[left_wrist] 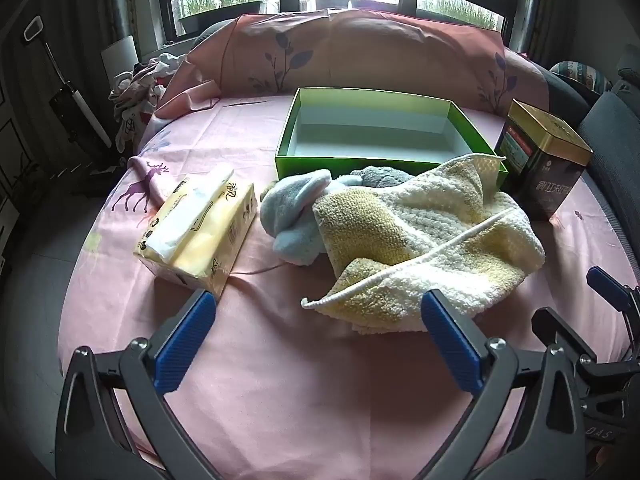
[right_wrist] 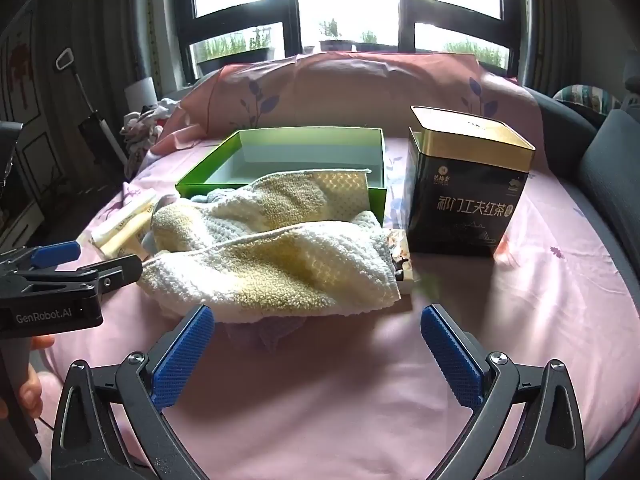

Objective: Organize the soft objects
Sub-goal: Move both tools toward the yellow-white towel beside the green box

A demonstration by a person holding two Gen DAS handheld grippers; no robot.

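Both claws are released and empty: the yellow towel (left_wrist: 424, 240) lies on the bed before the green box (left_wrist: 384, 132), at about one o'clock from the left claw (left_wrist: 320, 340), with its long axis crosswise, and nearer to the right claw (right_wrist: 318, 344).

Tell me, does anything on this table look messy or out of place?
Yes. The yellow-and-white towel lies crumpled, one corner draped over the green box's near rim. A blue cloth is bunched partly beneath it. The box itself holds nothing yet.

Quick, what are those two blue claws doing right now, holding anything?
Left gripper: open, holding nothing, short of the yellow-and-white towel.
Right gripper: open, holding nothing.
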